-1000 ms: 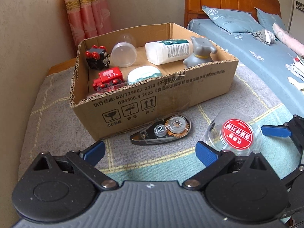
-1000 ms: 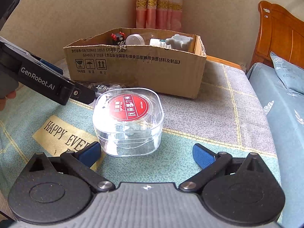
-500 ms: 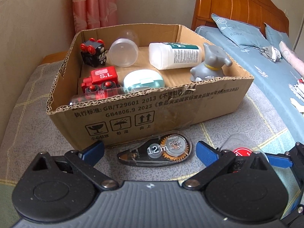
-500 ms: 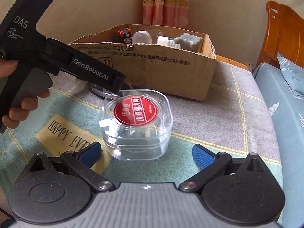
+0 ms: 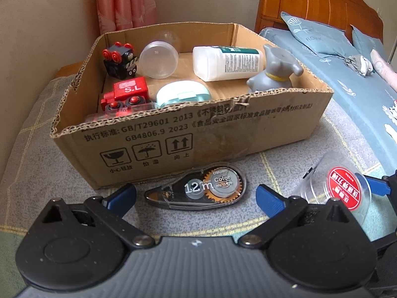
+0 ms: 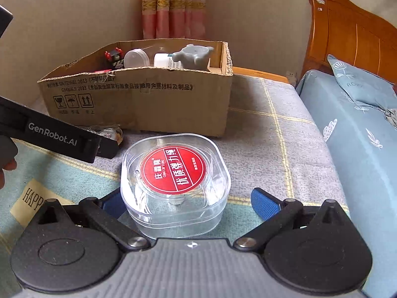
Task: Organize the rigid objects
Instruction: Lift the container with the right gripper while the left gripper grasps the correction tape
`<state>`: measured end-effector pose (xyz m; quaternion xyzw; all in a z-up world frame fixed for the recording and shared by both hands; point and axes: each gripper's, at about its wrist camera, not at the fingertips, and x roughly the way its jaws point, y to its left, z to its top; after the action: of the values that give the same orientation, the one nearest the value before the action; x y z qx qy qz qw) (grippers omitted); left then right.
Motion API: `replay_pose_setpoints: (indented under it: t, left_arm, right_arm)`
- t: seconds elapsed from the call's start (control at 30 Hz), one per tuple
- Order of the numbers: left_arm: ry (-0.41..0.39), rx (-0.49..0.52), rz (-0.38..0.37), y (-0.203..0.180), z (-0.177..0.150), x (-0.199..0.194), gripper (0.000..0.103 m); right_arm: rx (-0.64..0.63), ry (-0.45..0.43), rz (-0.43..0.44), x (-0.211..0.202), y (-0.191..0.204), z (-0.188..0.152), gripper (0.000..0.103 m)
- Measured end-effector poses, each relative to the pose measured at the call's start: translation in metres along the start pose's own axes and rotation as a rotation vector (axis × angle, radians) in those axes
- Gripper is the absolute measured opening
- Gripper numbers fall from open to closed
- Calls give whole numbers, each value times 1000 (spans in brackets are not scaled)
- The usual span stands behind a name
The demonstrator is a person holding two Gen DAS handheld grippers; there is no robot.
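Note:
A correction tape dispenser point(image 5: 198, 188) lies on the blanket in front of the cardboard box point(image 5: 223, 134). My left gripper point(image 5: 196, 196) is open, its blue pads on either side of the dispenser, just short of it. A clear plastic case with a red round label point(image 6: 173, 186) sits on the blanket, and it also shows in the left wrist view point(image 5: 342, 188). My right gripper point(image 6: 188, 198) is open with the case between its pads, not clamped. The box point(image 6: 139, 96) holds red toy trains, a clear jar, a white bottle, a grey figure and a mint case.
The box stands against the wall with a pink curtain point(image 5: 126, 2) behind. A bed with a blue sheet point(image 6: 359, 149) and wooden headboard lies to the right. The left gripper's black body point(image 6: 57, 136) reaches in from the left of the right wrist view.
My left gripper moved left and closer, centring on the correction tape. My right gripper moved forward, so the clear case now sits between its pads.

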<state>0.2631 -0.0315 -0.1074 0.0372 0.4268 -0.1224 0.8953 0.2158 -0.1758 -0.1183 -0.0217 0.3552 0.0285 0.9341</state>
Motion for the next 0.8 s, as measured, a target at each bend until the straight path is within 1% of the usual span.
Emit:
replay_pose_setpoints:
  t: [0.1,0.17,0.3,0.47,0.6,0.8]
  left_arm:
    - [-2,-10,43,-7,0,7,102]
    - [-16,-20,68,-8,-1,8,102]
    - [-7,-36,77,5,-6,2,102]
    - [-15,-63,91,26,-15,-7,102]
    - [-26,-44,80,19,-14,-4,102]
    - [18,-94,108,11,-7,-1,101]
  right_arm:
    - [0,-4,-1,0,0,-1,103]
    - [0,-4,0,0,1,-1,103]
    - [-8,-3,8,-1,-1,-2,103]
    - [-23,-2,22,-4,-2,-3,103]
    - [-43,12,41,-3,-1,-1,103]
    - [-89,32,65,1,4,6,103]
